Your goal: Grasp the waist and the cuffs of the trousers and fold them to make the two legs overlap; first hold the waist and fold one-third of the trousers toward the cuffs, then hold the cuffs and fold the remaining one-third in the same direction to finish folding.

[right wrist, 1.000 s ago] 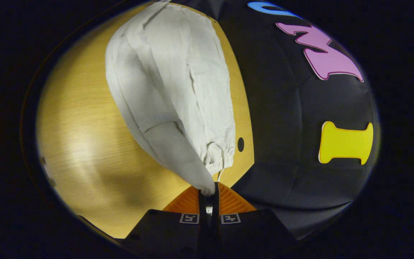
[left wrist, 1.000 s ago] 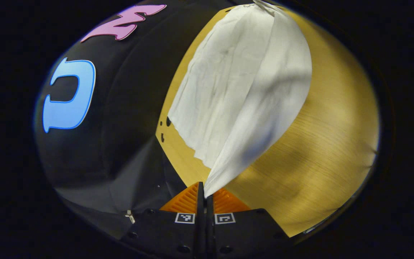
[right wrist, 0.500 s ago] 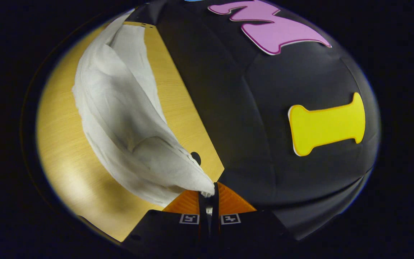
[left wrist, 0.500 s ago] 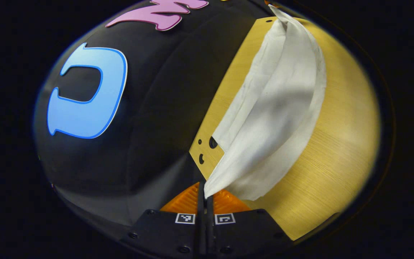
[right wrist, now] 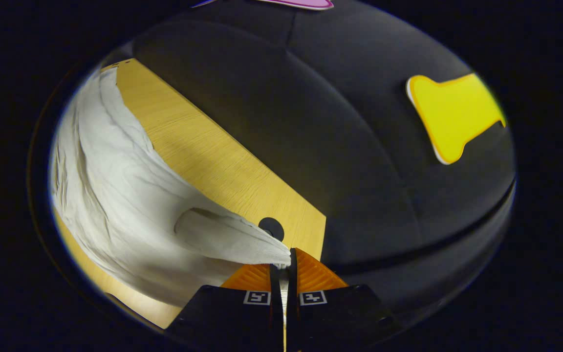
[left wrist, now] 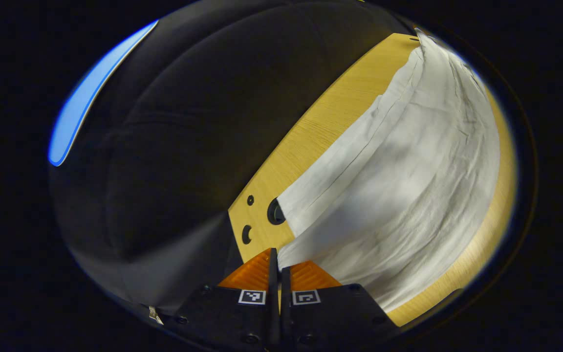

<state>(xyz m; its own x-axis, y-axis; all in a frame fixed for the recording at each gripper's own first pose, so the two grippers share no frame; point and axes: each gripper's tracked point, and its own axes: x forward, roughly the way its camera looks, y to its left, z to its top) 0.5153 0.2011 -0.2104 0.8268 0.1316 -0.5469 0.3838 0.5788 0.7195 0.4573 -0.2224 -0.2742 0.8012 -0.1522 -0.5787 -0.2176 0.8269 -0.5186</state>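
Pale grey-white trousers (left wrist: 399, 190) lie lengthwise on the wooden table (left wrist: 320, 132), one leg drawn over the other. My left gripper (left wrist: 278, 256) is shut on the cuff end of the upper leg, low over the table's end. In the right gripper view the trousers (right wrist: 125, 195) stretch away to the left. My right gripper (right wrist: 287, 258) is shut on the gathered waist corner, close above the table (right wrist: 213, 156) near its far edge. The lower leg's straight hem (left wrist: 311, 205) peeks out beside the upper layer.
The table's far edge runs along the black cloth wall (left wrist: 174, 146). Round holes (left wrist: 275, 212) sit in the table's corner near my left gripper, and one hole (right wrist: 270, 228) lies next to my right gripper. Bare wood shows between the trousers and the wall.
Both grippers have carried the lifted leg toward the far edge and come down low. The raised cloth now lies spread over the other leg, and the views tilt closer to the table.
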